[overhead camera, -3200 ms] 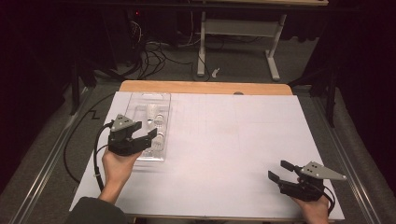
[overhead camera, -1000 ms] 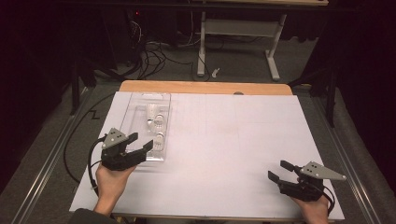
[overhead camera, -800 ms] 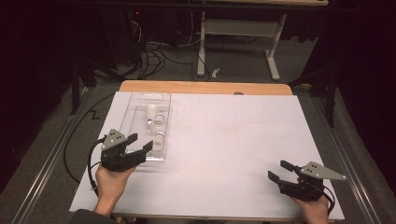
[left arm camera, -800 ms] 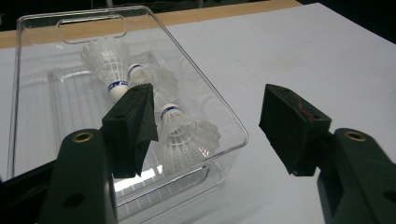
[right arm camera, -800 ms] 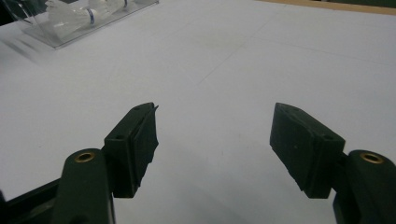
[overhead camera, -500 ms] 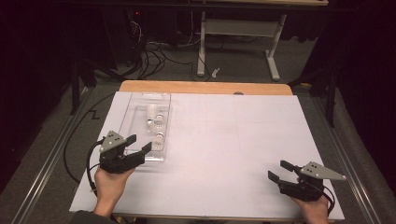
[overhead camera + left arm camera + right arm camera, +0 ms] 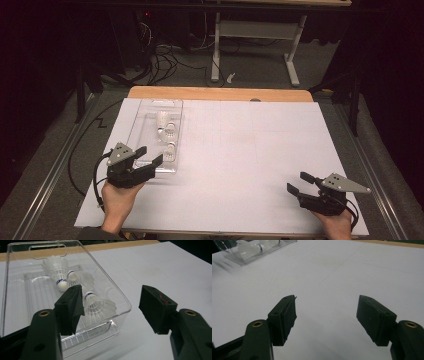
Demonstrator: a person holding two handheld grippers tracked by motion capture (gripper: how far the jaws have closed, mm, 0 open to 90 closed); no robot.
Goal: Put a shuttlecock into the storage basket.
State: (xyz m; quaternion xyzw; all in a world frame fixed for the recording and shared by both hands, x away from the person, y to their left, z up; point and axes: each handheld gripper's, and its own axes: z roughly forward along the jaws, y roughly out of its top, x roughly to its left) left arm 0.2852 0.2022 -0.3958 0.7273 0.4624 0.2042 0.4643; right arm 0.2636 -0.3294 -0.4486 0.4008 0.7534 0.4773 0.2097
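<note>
A clear plastic tray (image 7: 150, 112) lies on the left of the white table and holds three white shuttlecocks (image 7: 166, 133). In the left gripper view the tray (image 7: 120, 298) has one shuttlecock (image 7: 96, 308) near its front corner and two more (image 7: 57, 271) behind. My left gripper (image 7: 149, 155) hangs open at the tray's near end, empty, its jaws wide apart (image 7: 112, 305). My right gripper (image 7: 298, 183) rests open near the front right edge of the table, nothing between its jaws (image 7: 325, 315).
White paper (image 7: 250, 145) covers the table; a wooden strip (image 7: 220, 93) shows at the far edge. Cables (image 7: 80, 165) trail off the left side. A desk frame (image 7: 250, 35) stands on the floor beyond.
My left gripper has drawn back toward the near edge, away from over the tray, and stays open. The right gripper has not moved.
</note>
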